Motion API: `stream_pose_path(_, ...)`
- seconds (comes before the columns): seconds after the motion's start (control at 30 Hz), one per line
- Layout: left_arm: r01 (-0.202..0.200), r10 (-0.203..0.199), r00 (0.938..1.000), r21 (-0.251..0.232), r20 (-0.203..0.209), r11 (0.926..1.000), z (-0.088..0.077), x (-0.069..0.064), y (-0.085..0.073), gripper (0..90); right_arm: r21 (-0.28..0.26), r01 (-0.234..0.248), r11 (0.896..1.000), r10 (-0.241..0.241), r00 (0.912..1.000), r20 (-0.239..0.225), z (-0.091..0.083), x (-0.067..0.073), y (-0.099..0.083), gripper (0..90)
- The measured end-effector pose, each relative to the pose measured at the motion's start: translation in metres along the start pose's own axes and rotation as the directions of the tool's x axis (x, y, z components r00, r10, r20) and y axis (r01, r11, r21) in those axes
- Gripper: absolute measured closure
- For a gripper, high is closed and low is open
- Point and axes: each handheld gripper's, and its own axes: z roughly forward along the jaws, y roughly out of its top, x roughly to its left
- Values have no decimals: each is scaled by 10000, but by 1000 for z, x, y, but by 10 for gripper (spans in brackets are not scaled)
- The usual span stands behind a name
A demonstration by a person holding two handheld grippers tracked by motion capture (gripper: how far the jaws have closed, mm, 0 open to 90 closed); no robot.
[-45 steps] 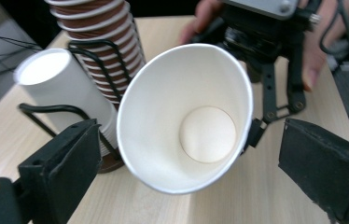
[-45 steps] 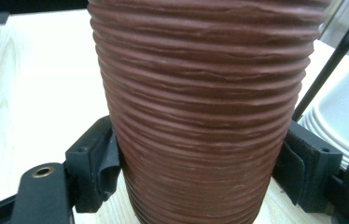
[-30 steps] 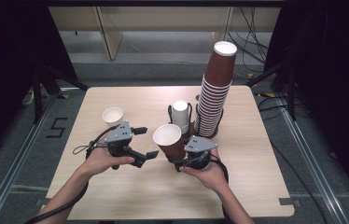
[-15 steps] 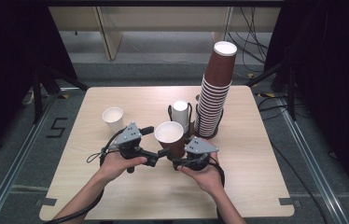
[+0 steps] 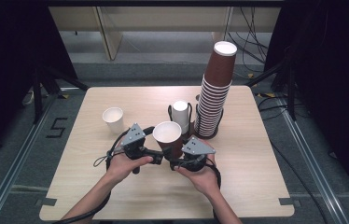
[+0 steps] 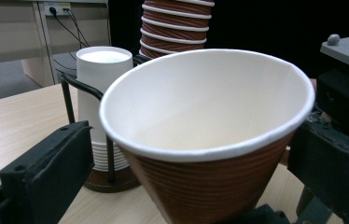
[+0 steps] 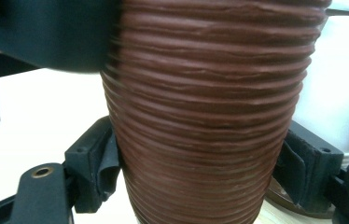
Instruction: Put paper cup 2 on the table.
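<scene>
1. While the right gripper (image 5: 176, 157) clamps the brown ribbed cup (image 5: 168, 136) near the table's (image 5: 256, 186) front middle, the cup is empty inside.
2. Left gripper (image 5: 159, 156) has just been opening; its jaws stand wide around the cup, not pressing it.
3. Behind it, white cups (image 5: 180, 114) sit in a wire holder (image 5: 169, 113); a tall brown stack (image 5: 215, 91) stands at right, a single white cup (image 5: 113, 120) at left.
4. Grey floor (image 5: 18, 154) surrounds the wooden table.

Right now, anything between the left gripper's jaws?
Yes. In the left gripper view the brown ribbed cup stands between the open jaws of the left gripper, pads clear of it. The right gripper clamps its wall.
</scene>
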Motion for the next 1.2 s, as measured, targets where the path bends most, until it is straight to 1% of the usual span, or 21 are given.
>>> stream_pose_path(0.07,53,-53,10000,-20,-39,10000,3,-1,0,0,-157,12,9999,-13,10000,-58,3,1,0,237)
stream_pose_path(0.1,115,-115,9999,-44,8,9999,4,-2,0,0,-89,17,10000,-17,10000,49,2,1,0,237)
stream_pose_path(0.17,95,-95,9999,-9,56,10000,7,-3,0,0,-157,-195,9997,194,9998,-80,3,2,0,237)
stream_pose_path(0.2,88,-88,10000,-23,23,10000,8,-4,0,0,-212,-156,9997,155,9999,-60,4,1,1,237)
stream_pose_path(0.27,95,-95,10000,-37,7,9999,10,-4,1,0,-209,10,9998,-6,9998,203,3,1,1,237)
stream_pose_path(0.3,77,-77,10000,-68,-21,9999,11,-4,1,0,-171,-156,9997,159,9997,176,3,2,1,237)
stream_pose_path(0.33,128,-129,9999,-113,-29,9999,12,-4,1,0,-201,-10,9998,15,9997,224,3,2,1,236)
stream_pose_path(0.37,120,-121,9999,-145,-80,9998,13,-4,1,0,-152,-138,9998,141,9998,172,3,3,1,237)
stream_pose_path(0.4,95,-97,9999,-185,-135,9998,14,-4,1,0,-188,-124,9997,127,9997,187,4,3,1,236)
stream_pose_path(0.43,95,-98,9999,-198,-137,9998,14,-4,1,0,-340,-130,9993,134,9999,104,5,3,1,236)
stream_pose_path(0.53,47,-52,9998,-274,-183,9996,15,-4,-1,0,-276,-391,9989,398,9989,241,3,5,1,236)
stream_pose_path(0.63,42,-54,9997,-455,-254,9990,15,-5,-2,22,-397,-405,9984,410,9991,113,5,5,1,236)
stream_pose_path(0.7,14,-27,9997,-520,-251,9986,15,-5,-2,39,-424,-390,9983,397,9991,161,5,5,2,235)
stream_pose_path(0.77,-56,41,9996,-547,-282,9985,15,-5,-1,45,-418,-564,9975,570,9983,131,5,5,2,234)
stream_pose_path(0.87,-53,37,9996,-557,-285,9984,16,-5,-1,49,-377,-581,9976,593,9978,295,4,5,2,233)
stream_pose_path(0.9,-51,36,9996,-560,-274,9984,16,-5,-1,50,-418,-474,9980,489,9981,366,4,4,3,233)
stream_pose_path(0.97,-39,26,9998,-614,-218,9981,17,-5,-2,54,-348,-622,9975,634,9975,325,4,5,2,232)
stream_pose_path(1.0,-73,59,9997,-581,-240,9983,17,-5,-2,58,-314,-725,9969,734,9969,277,4,5,2,231)
stream_pose_path(1.07,-154,141,9997,-591,-212,9981,17,-5,-3,69,-494,-461,9977,477,9983,326,5,3,2,226)
stream_pose_path(1.1,-236,226,9996,-620,-179,9978,17,-5,-3,79,-422,-732,9964,741,9971,188,6,5,1,222)
stream_pose_path(1.2,-440,433,9990,-654,-115,9969,16,-6,-4,100,-353,-808,9961,815,9965,168,5,5,1,212)
